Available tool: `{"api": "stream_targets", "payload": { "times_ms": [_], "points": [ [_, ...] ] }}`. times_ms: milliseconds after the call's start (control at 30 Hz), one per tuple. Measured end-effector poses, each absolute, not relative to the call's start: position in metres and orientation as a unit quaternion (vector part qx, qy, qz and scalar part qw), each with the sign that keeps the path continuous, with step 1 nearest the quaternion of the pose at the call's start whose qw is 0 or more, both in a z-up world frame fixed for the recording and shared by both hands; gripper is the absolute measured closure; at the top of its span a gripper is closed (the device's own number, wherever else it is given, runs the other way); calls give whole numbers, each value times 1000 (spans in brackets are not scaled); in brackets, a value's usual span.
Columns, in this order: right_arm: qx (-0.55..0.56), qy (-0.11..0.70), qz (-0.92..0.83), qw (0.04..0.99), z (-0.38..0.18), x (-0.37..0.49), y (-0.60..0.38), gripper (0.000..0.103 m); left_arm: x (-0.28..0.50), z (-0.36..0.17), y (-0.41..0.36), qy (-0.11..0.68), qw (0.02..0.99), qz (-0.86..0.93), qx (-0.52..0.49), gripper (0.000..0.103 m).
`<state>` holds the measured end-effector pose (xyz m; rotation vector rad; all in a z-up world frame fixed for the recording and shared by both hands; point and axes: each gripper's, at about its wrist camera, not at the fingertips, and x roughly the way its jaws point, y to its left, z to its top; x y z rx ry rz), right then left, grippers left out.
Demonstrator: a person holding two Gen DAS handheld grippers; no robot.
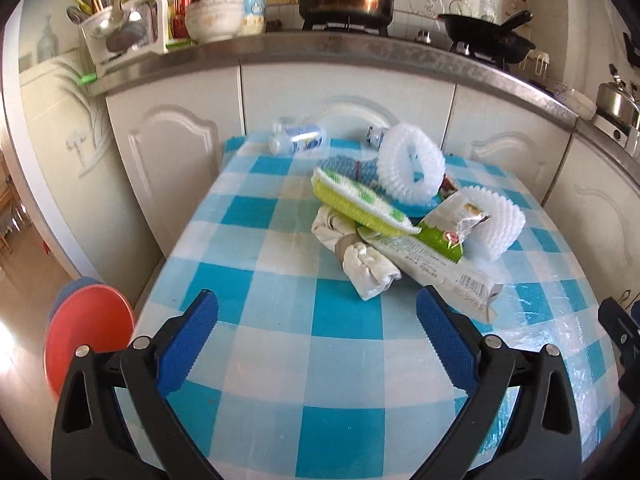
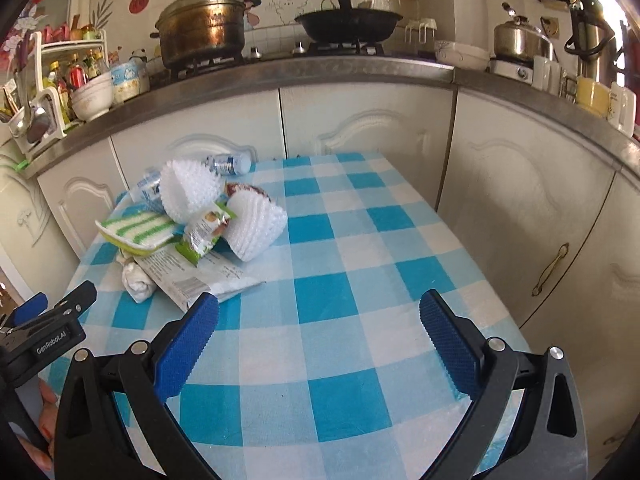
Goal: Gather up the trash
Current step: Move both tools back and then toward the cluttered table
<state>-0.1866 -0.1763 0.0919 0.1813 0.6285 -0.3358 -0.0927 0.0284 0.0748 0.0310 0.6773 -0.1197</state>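
Note:
A pile of trash lies on the blue-checked table (image 1: 280, 332): two white foam fruit nets (image 1: 412, 164) (image 1: 494, 224), a green-yellow sponge (image 1: 360, 202), a crumpled white tissue (image 1: 368, 268), a green-white snack wrapper (image 1: 436, 244) and two small plastic bottles (image 1: 298, 138). My left gripper (image 1: 318, 308) is open and empty, just in front of the tissue. In the right wrist view the pile (image 2: 200, 224) sits at the left of the table. My right gripper (image 2: 319, 308) is open and empty over the bare cloth (image 2: 360, 280), to the right of the pile.
White kitchen cabinets (image 2: 360, 132) and a counter with a pot (image 2: 204, 28), wok (image 2: 348, 20) and kettle (image 2: 516, 40) stand behind the table. A red round stool (image 1: 88, 332) is left of the table. The left gripper shows at the right view's left edge (image 2: 52, 320).

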Motion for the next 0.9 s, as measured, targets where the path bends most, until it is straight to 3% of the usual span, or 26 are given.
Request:
{"api": "stream_targets", "payload": {
  "times_ms": [433,900],
  "points": [
    [49,200,-168,964,182,-247,-151,4,-160,163,45,234,970,-51,40,3],
    [34,133,-151,979,223,-289,-126,4,-203,201,81,170,985,-17,25,3]
  ]
}}
